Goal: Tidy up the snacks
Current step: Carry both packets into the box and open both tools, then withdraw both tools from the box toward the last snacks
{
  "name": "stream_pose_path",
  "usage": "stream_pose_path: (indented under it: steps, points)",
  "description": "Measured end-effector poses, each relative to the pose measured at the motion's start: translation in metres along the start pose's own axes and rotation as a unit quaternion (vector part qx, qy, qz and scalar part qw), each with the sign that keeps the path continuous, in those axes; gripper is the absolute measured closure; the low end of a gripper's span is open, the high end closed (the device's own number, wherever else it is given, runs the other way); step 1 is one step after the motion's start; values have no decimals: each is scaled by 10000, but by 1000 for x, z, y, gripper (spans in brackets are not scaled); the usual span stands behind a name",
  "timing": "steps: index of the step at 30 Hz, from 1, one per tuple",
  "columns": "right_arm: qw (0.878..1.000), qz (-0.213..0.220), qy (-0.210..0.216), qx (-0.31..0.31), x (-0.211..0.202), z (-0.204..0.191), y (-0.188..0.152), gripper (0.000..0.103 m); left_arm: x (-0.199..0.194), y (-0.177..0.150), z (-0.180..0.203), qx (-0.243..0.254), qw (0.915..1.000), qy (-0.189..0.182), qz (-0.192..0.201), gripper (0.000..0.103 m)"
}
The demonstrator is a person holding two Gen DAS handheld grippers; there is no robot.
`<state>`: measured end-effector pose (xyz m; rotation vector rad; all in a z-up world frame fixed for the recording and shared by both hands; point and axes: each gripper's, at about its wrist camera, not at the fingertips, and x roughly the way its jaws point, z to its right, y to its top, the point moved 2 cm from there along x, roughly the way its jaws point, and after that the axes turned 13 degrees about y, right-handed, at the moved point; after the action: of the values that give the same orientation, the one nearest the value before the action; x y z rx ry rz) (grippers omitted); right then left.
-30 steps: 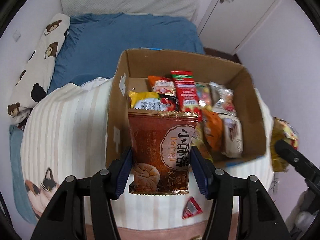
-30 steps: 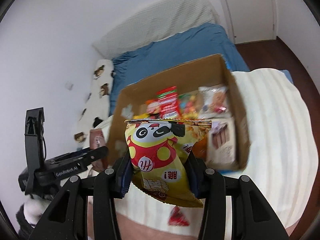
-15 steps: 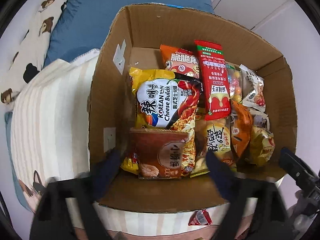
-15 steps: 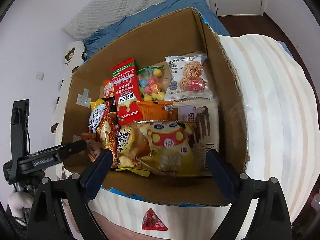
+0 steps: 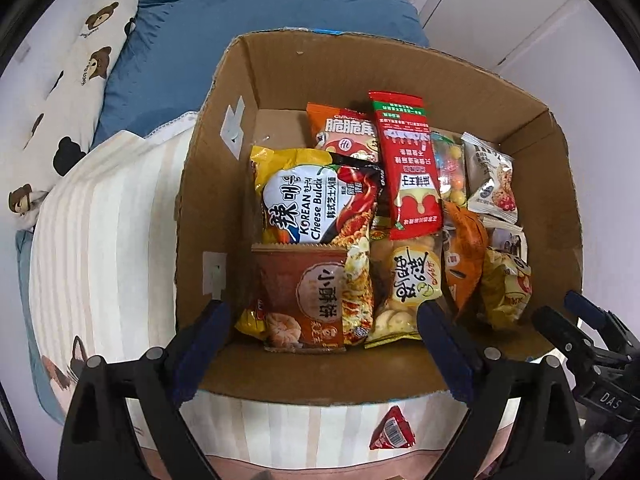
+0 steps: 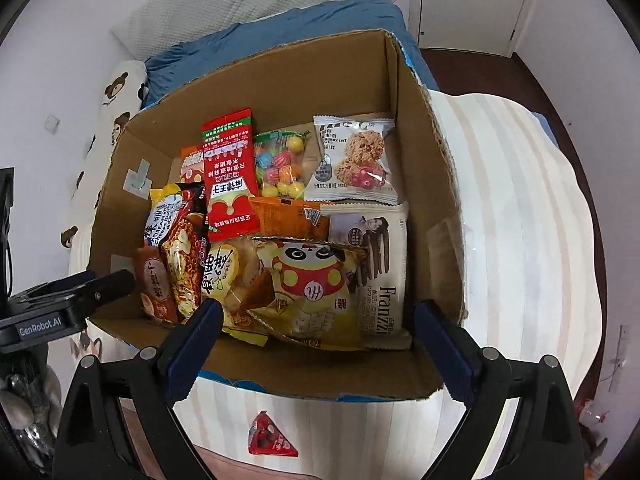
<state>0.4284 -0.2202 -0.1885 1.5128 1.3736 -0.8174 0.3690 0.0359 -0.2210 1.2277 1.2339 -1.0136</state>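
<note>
An open cardboard box (image 5: 224, 216) (image 6: 432, 168) stands on a striped cloth and holds several snack packs. A brown biscuit pack (image 5: 304, 300) (image 6: 154, 288) lies at the box's near left. A yellow panda chip bag (image 6: 316, 288) (image 5: 506, 288) lies at the near right. My left gripper (image 5: 324, 332) is open and empty above the box's near wall, just behind the brown pack. My right gripper (image 6: 316, 336) is open and empty just behind the panda bag. A small red triangular snack (image 5: 394, 434) (image 6: 270, 438) lies on the cloth in front of the box.
The box sits on a round surface under the striped cloth (image 5: 100, 240) (image 6: 520, 220). A bed with a blue sheet (image 5: 240, 20) and a bear-print pillow (image 5: 68, 92) lies behind. White closet doors (image 6: 472, 4) stand at the back right.
Both grippers moved forward over the box and opened. The brown pack dropped from the left gripper and the panda bag from the right; both now lie in the box.
</note>
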Motion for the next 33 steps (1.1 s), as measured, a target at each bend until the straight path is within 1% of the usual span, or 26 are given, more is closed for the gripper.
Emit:
stream_pose_path:
  steps: [8, 10, 14, 18, 19, 24, 30, 33]
  points:
    - [9999, 117, -88, -91, -22, -4, -9, 3, -24, -15, 4, -1, 9997, -24, 228, 7]
    - [9997, 199, -59, -105, -31, -6, -16, 3, -34, -22, 3, -32, 9994, -37, 353, 7]
    - [9990, 433, 20, -130, -51, -10, -31, 3, -58, -38, 3, -57, 9973, 25, 732, 7]
    - [9971, 739, 62, -173, -77, -15, -51, 3, -87, -58, 1, -95, 9932, 91, 1156, 7]
    - [9965, 809, 37, -206, -84, -17, -55, 3, -97, -65, 1, -96, 9913, 112, 1306, 7]
    - [9921, 1176, 12, -426, -121, -29, -80, 3, -131, -96, 1, -101, 9833, 207, 1805, 7]
    - [9862, 1492, 46, -712, -163, -50, -114, 3, -161, -131, -1, -124, 9757, 222, 2178, 7]
    - [9827, 1670, 64, -803, -182, -57, -132, 3, -171, -147, -2, -136, 9728, 271, 2295, 7]
